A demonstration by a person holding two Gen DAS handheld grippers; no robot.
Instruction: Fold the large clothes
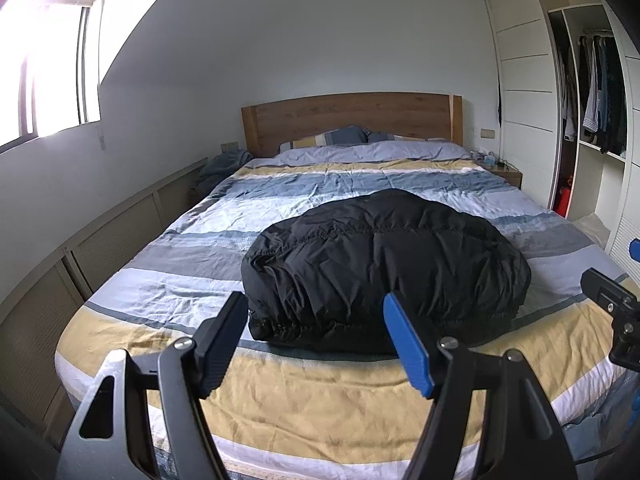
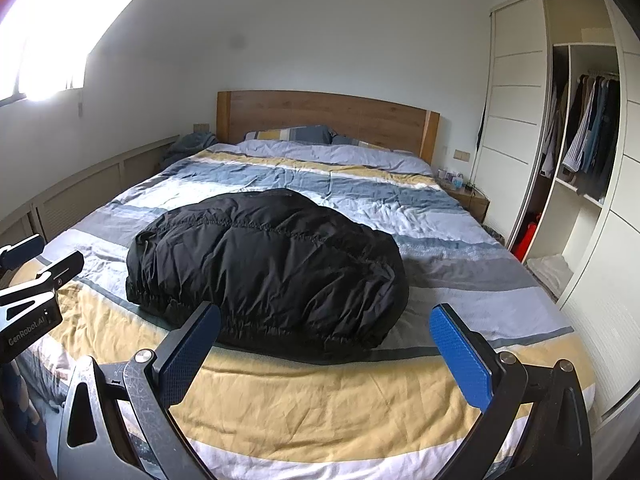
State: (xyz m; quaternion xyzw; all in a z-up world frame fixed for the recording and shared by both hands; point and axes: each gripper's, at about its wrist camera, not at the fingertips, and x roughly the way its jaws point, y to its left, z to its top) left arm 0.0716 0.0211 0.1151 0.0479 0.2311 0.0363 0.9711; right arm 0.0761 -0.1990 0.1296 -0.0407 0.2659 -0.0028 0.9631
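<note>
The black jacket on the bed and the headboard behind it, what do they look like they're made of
The black jacket looks like thin synthetic shell fabric, probably nylon or polyester, over puffy filling: slight sheen, fine crinkles, stitched quilt lines and a gathered elastic hem. The headboard looks like wood or wood veneer with a matte finish: warm brown with visible grain; solid or laminate cannot be told.

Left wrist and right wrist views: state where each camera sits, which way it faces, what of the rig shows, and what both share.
Left wrist view: sits on the left tool, facing across the striped blue, yellow and white quilt toward the wooden headboard; its open fingers frame the bottom, the right tool at right edge.
Right wrist view: sits on the right tool, same heading; open fingers below, the left tool at left edge.
Shared: the puffy black folded jacket, quilt, headboard, open white wardrobe.
</note>
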